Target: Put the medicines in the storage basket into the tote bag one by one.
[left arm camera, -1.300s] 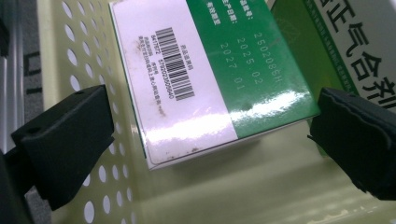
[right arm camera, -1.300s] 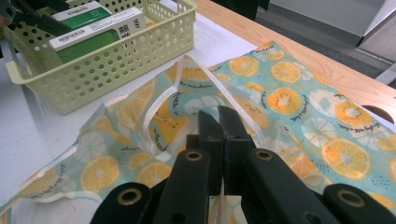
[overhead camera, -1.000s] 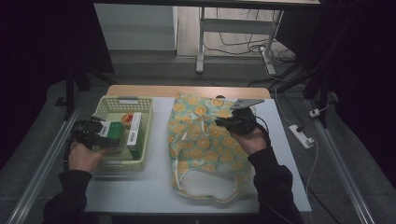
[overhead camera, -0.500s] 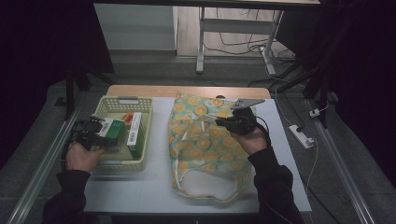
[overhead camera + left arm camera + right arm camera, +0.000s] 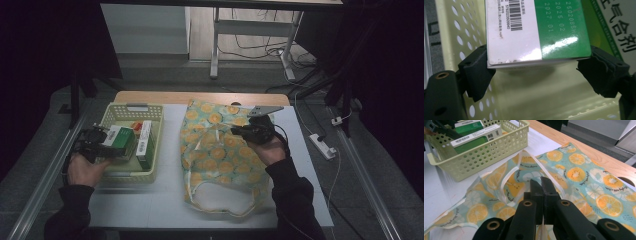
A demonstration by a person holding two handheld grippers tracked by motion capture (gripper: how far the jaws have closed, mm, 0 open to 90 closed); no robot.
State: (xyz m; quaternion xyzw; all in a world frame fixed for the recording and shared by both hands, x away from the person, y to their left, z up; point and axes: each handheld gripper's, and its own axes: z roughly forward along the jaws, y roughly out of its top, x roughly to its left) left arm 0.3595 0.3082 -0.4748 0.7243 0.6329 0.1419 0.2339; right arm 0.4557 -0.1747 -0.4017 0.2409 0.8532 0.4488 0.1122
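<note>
Left gripper view has the left gripper [image 5: 536, 72] fingers just closing on the green-and-white box [image 5: 534, 30] by its bottom edge only, so it may slip back into the basket [image 5: 524, 100] (right gripper [image 5: 541, 185] fingers clenched on the fruit-print bag's strap [image 5: 542, 230]).

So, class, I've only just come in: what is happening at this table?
A person works with a gripper in each hand. The left gripper reaches into the yellow basket, and its jaws, which have just been closing, sit on either side of a green and white box, apparently gripping it. The right gripper is shut on the fabric of the orange-print bag, which lies flat on the table beside the basket. A second box waits in the basket.
</note>
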